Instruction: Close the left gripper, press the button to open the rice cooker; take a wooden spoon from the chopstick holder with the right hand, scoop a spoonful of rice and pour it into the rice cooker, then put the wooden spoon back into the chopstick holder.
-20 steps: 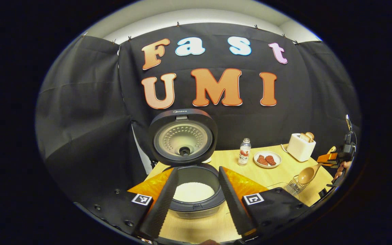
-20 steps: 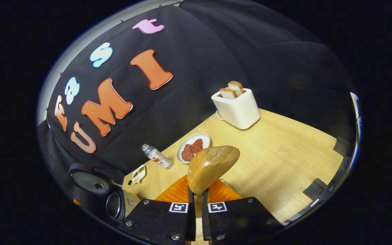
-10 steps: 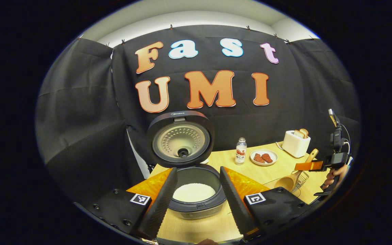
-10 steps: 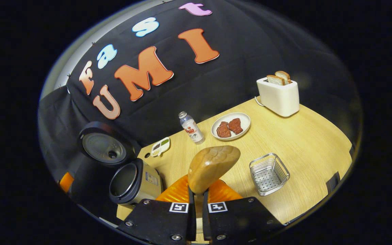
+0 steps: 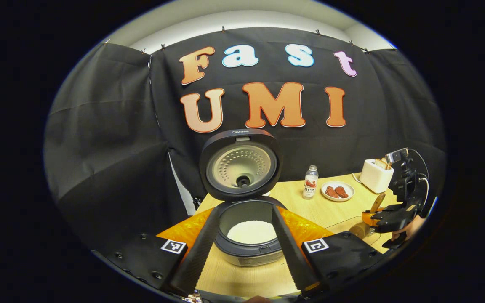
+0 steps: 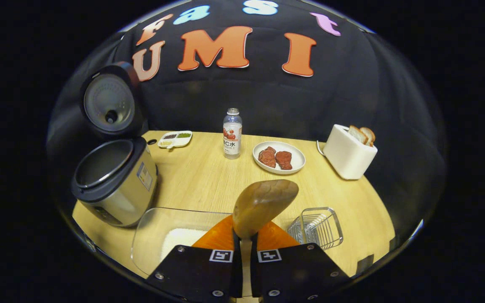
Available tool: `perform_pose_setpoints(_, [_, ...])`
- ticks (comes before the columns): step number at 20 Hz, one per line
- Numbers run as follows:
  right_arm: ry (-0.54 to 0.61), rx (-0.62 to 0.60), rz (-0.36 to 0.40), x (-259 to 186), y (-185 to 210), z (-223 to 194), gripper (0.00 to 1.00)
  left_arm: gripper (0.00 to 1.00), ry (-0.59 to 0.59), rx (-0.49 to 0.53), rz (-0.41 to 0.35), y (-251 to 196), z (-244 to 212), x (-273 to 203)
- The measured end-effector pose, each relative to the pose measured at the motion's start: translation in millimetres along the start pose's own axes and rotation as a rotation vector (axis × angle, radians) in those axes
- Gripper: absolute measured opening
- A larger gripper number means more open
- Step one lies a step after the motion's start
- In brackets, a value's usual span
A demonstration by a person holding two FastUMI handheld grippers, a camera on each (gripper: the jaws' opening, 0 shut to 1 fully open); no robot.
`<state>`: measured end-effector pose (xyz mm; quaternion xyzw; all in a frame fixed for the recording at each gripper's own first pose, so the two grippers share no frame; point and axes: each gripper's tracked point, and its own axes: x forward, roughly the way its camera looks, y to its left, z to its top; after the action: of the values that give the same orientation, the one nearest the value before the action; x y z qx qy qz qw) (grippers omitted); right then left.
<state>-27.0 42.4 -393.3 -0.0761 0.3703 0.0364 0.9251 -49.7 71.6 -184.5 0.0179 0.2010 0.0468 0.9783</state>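
In the left gripper view, the rice cooker (image 5: 249, 235) is seen in the lower middle of the frame; its lid (image 5: 241, 165) is stood up and open, and white rice is seen inside the pot; the left gripper (image 5: 242, 244) is held in front of it with its fingers (image 5: 196, 252) spread wide apart, and nothing is held between them; the cooker is seen through the gap. At the right edge of that frame the right gripper (image 5: 387, 216) is seen farther off, with a hand (image 5: 406, 229) partly seen under it.

In the right gripper view, the wooden spoon (image 6: 261, 204) is gripped at the bottom middle; the fingers of the right gripper (image 6: 242, 252) are closed tight on its handle, and its bowl is stuck up in the centre of the frame. The chopstick holder (image 6: 316, 227), a wire basket, is seen just to the lower right of the spoon, on the wooden surface (image 6: 200, 176). A clear container (image 6: 162, 235) with white rice in it is seen at the lower left, near the cooker (image 6: 114, 183), which is stood open at the left. Farther back, a bottle (image 6: 232, 134), a plate of meat (image 6: 279, 157), a white toaster (image 6: 350, 151) with bread in it and a small divided dish (image 6: 175, 139) are set on the surface.
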Motion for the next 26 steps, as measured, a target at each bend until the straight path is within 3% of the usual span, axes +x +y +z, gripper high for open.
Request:
perform_pose_setpoints(3, [-0.012, -0.113, -0.012, 7.8, 11.8, -9.8, 0.07, 0.87, 0.011, 0.004, 0.002, -7.9, 0.3, 0.4])
perform_pose_setpoints(4, [-0.026, -0.145, -0.011, 7.9, 16.3, -10.5, 0.07, 0.83, 0.011, 0.007, 0.004, -8.8, 0.7, 1.2])
perform_pose_setpoints(5, [-0.049, -0.186, -0.019, 7.8, 19.4, -9.6, 0.07, 0.87, 0.011, 0.011, 0.001, -11.0, 1.2, 1.1])
perform_pose_setpoints(6, [-0.06, -0.217, -0.018, 7.7, 22.5, -10.7, 0.07, 0.83, 0.01, 0.015, 0.0, -12.7, 2.5, 1.5])
perform_pose_setpoints(12, [-0.111, -0.394, -0.002, 3.3, 47.4, -26.3, 0.07, 0.83, 0.022, 0.02, -0.017, -21.4, -0.2, 6.3])
perform_pose_setpoints(15, [-0.107, -0.293, -0.008, 3.2, 44.4, -32.0, 0.07, 0.9, 0.014, 0.028, -0.015, -20.3, 1.7, 5.8])
perform_pose_setpoints(17, [-0.108, -0.207, -0.001, 3.2, 48.8, -28.2, 0.07, 0.86, 0.015, 0.029, -0.01, -16.6, 0.3, 4.9])
perform_pose_setpoints(22, [-0.103, -0.065, 0.083, -1.9, 71.2, -24.3, 0.07, 0.83, 0.019, 0.03, -0.007, -12.2, -0.2, 4.1])
perform_pose_setpoints(23, [-0.1, -0.029, 0.093, -2.3, 72.1, -22.4, 0.07, 0.87, 0.018, 0.031, -0.005, -10.1, -1.9, 2.8])
perform_pose_setpoints(24, [-0.082, 0.014, 0.108, -1.1, 74.0, -24.4, 0.07, 0.83, 0.02, 0.03, -0.003, -8.7, -2.8, 1.6])
perform_pose_setpoints(26, [-0.06, 0.147, 0.153, -2.2, 76.5, -25.8, 0.07, 0.87, 0.023, 0.026, -0.001, -6.4, -4.3, 1.3])
